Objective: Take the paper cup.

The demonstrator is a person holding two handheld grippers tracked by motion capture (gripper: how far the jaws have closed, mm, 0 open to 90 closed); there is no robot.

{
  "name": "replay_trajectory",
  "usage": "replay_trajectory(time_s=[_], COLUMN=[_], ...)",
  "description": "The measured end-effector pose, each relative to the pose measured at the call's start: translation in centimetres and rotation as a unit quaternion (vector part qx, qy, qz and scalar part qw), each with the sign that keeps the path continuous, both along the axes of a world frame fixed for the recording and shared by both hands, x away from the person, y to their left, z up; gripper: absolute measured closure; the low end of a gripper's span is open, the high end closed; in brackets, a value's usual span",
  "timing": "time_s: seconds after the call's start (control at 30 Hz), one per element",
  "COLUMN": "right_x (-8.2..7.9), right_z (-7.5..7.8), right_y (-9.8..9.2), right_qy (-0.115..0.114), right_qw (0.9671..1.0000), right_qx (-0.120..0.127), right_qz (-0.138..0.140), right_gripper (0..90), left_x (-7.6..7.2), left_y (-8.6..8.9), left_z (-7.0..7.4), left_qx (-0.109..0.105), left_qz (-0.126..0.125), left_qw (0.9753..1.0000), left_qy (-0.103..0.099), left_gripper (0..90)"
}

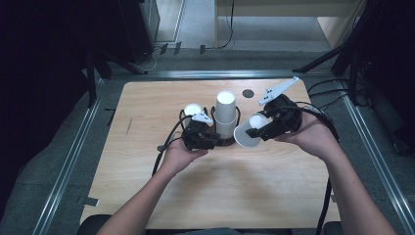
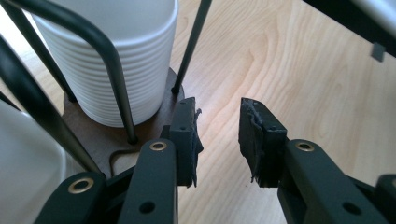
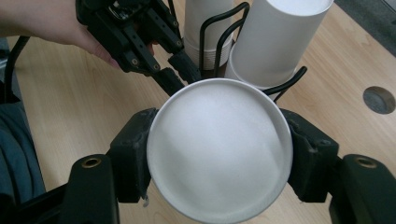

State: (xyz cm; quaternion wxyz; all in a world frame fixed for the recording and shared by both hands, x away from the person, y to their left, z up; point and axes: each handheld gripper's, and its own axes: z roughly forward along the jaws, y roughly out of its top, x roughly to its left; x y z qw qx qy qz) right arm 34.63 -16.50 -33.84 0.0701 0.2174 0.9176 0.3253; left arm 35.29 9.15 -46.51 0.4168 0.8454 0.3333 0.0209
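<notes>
White unmarked cup (image 3: 219, 149) in right tool (image 3: 219, 161)

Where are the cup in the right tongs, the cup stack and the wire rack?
cup (image 3: 219, 149), right gripper view, flat bottom
cup stack (image 2: 112, 65), left gripper view, ribbed rims
wire rack (image 2: 109, 56), left gripper view, front bar

The wooden table (image 1: 274, 196) in front of me has a small dark round disc (image 1: 248, 93) set in its top near the far edge, right of the middle. A thin dark streak (image 1: 128, 126) marks the wood close to the left edge. A metal rail (image 1: 195, 74) runs just beyond the far edge, and another rail (image 1: 73, 161) runs along the left edge. Past the far right corner black cables (image 1: 333, 85) lie on the grey floor. A pale wooden unit (image 1: 337, 19) stands farther back.
</notes>
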Motion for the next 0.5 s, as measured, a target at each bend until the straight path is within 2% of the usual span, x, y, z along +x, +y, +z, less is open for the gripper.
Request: replay_trajectory(time_s=[0.07, 0.13, 0.17, 0.27, 0.37, 0.5], right_x=[-0.1, -0.1, -0.2, -0.4, -0.6, -0.8], right_z=[-0.7, -1.0, -1.6, -2.1, -3.1, -3.9], right_y=[-0.1, 0.0, 0.1, 0.2, 0.3, 0.5], right_qy=[0.007, 0.009, 0.012, 0.015, 0.015, 0.021], right_qw=[0.9999, 0.9999, 0.9999, 0.9998, 0.9995, 0.9992], right_qx=[0.008, 0.008, 0.007, 0.007, 0.008, 0.004], right_qz=[0.0, 0.002, 0.007, 0.012, 0.027, 0.035], right_gripper=[34.3, 34.3, 34.3, 34.2, 34.2, 34.2], left_x=[-0.6, -0.7, -0.9, -1.1, -1.4, -1.6], left_y=[0.2, 0.2, 0.2, 0.4, 0.8, 1.1], left_z=[0.2, 0.2, 0.3, 0.5, 0.4, 0.1], left_qx=[0.006, 0.011, 0.017, 0.013, 0.009, 0.013], left_qz=[-0.021, -0.027, -0.034, -0.045, -0.057, -0.074], left_qw=[0.9997, 0.9995, 0.9992, 0.9989, 0.9983, 0.9972], left_qy=[-0.007, -0.009, -0.01, -0.004, -0.009, -0.009], left_gripper=[63.4, 61.6, 60.1, 58.2, 55.6, 52.5])
